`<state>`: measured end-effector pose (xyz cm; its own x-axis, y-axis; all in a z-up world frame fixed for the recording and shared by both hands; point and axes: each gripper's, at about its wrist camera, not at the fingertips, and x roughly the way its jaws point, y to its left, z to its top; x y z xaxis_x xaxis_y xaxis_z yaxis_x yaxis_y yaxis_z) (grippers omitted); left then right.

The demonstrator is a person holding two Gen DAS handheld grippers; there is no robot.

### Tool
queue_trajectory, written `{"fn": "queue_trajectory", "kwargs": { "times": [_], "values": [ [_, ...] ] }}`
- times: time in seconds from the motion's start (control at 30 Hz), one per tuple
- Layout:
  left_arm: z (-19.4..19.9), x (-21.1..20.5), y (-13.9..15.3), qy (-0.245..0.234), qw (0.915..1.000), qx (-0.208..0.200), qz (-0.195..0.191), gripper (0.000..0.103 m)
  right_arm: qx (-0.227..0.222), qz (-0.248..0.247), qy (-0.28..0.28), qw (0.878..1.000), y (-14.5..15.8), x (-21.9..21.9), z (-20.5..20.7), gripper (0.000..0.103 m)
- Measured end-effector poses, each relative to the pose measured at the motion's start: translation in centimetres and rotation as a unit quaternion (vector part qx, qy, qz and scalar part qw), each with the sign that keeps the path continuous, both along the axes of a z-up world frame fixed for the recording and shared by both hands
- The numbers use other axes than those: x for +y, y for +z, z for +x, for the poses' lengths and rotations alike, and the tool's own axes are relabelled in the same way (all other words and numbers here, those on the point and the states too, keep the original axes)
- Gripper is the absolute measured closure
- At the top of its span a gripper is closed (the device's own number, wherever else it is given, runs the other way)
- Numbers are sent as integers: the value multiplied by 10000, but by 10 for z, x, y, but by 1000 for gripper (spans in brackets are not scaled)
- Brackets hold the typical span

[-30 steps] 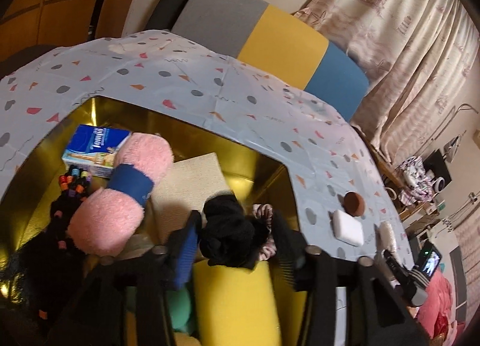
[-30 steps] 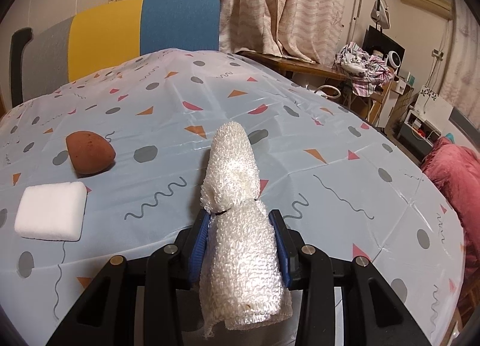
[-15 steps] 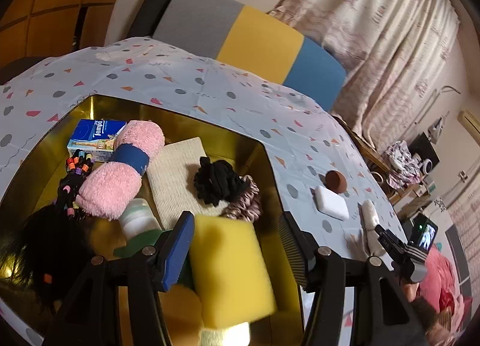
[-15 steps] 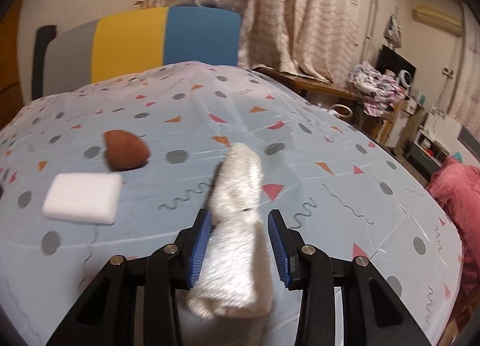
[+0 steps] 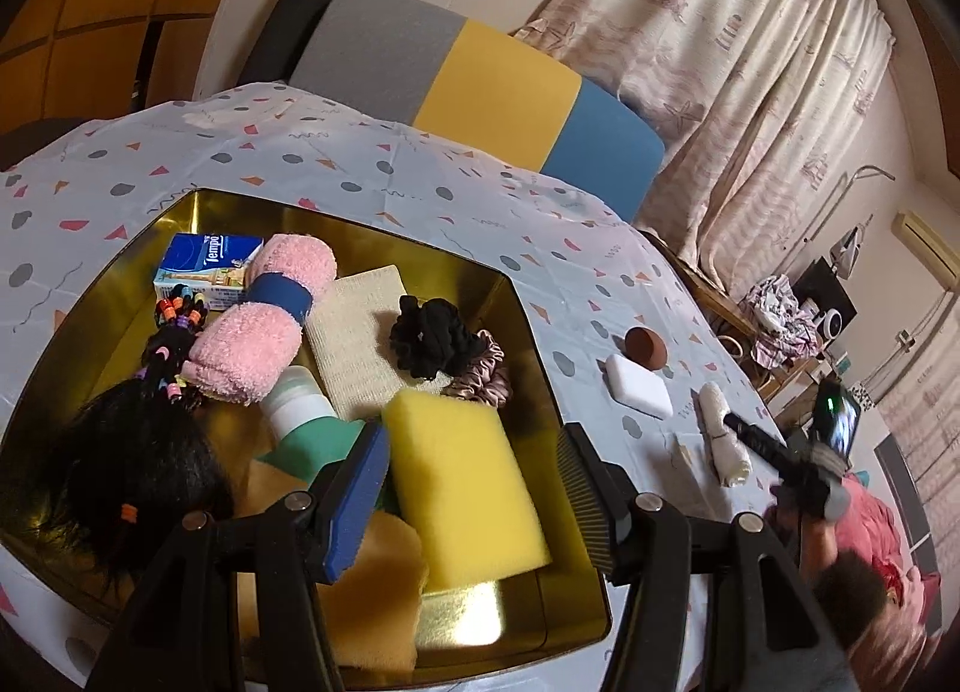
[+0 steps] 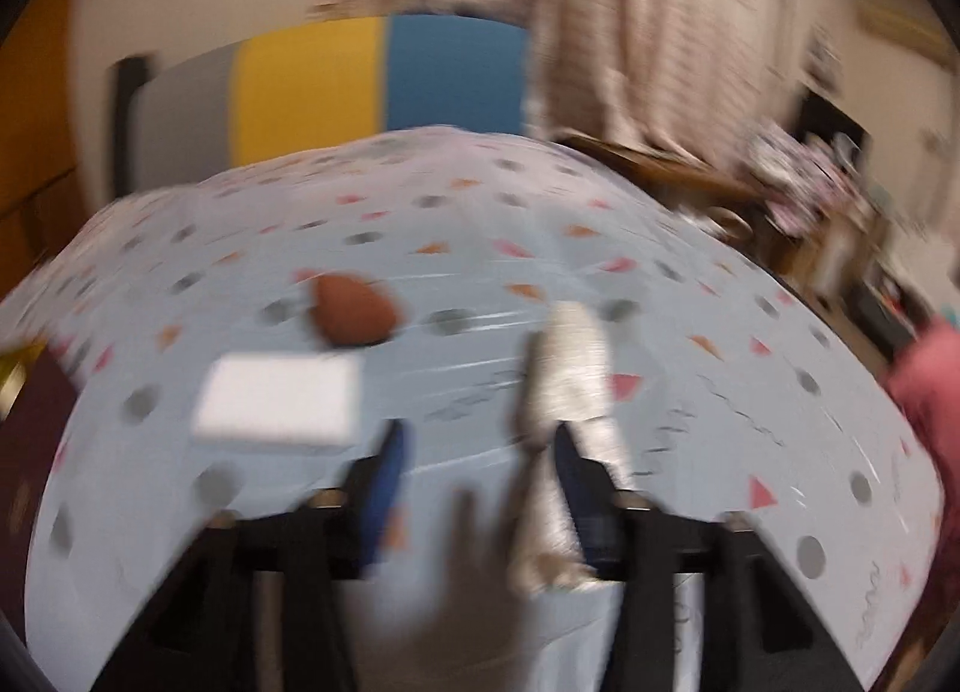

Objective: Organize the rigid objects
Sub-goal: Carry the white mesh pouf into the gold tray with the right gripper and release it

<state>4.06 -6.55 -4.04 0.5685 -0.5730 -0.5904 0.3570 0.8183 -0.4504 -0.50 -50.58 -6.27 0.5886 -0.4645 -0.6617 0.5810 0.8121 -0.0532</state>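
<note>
My left gripper (image 5: pixel 474 488) is open above a gold tray (image 5: pixel 528 326); a yellow sponge (image 5: pixel 465 482) lies in the tray between its fingers, free of them. My right gripper (image 6: pixel 480 476) is open in a blurred view. The rolled white towel (image 6: pixel 570 386) lies on the table by its right finger (image 6: pixel 576 476), not between the jaws. A white block (image 6: pixel 279 401) and a brown egg-shaped sponge (image 6: pixel 354 308) lie to the left. The towel also shows in the left wrist view (image 5: pixel 723 440), beside the white block (image 5: pixel 636 389) and brown sponge (image 5: pixel 645 347).
The tray holds a pink rolled towel (image 5: pixel 258 320), a tissue pack (image 5: pixel 207 266), a beige cloth (image 5: pixel 366 332), black and pink scrunchies (image 5: pixel 432 338), a green bottle (image 5: pixel 306 410), black hair with beads (image 5: pixel 138 452) and an orange cloth (image 5: pixel 366 596). A striped chair back (image 5: pixel 474 86) stands beyond the table.
My left gripper let go of the yellow sponge in the tray and drew back and up. My right gripper opened, released the white towel and swung left fast.
</note>
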Motion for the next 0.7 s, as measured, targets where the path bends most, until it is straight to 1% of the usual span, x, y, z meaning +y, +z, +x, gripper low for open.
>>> {"fn": "queue_trajectory", "kwargs": {
  "times": [0.03, 0.13, 0.23, 0.3, 0.37, 0.4, 0.43, 0.53, 0.6, 0.7],
  "values": [
    [-1, 0, 0, -3, 10000, -13, 18, 44, 86, 53, -113, 9999, -2, -10, 4, 38],
    [-3, 0, 0, -34, 10000, -40, 38, 44, 701, 289, -382, 9964, -17, -45, 26, 39],
    [-4, -1, 1, -71, 9999, -48, 68, 44, 869, 692, -537, 9924, -31, -69, 37, 39],
    [-6, -2, 2, -92, 9998, -95, 146, 44, 979, 861, -599, 9897, -39, -81, 41, 43],
    [-6, -3, 2, -104, 9996, -134, 205, 44, 1053, 983, -586, 9878, -46, -87, 42, 56],
    [-5, -3, 2, -108, 9996, -127, 218, 44, 983, 1026, -530, 9884, -46, -87, 41, 58],
    [-5, -3, 2, -101, 9996, -122, 213, 44, 945, 1030, -441, 9892, -45, -86, 40, 67],
    [-3, -2, 0, -82, 9998, -84, 180, 44, 905, 951, -327, 9908, -39, -74, 34, 68],
    [-3, -2, -1, -84, 9998, -82, 156, 44, 653, 1006, -212, 9926, -29, -61, 26, 68],
    [-5, -1, -3, -107, 9998, -69, 142, 44, 400, 951, 214, 9944, -9, -32, 23, 68]
  ]
}}
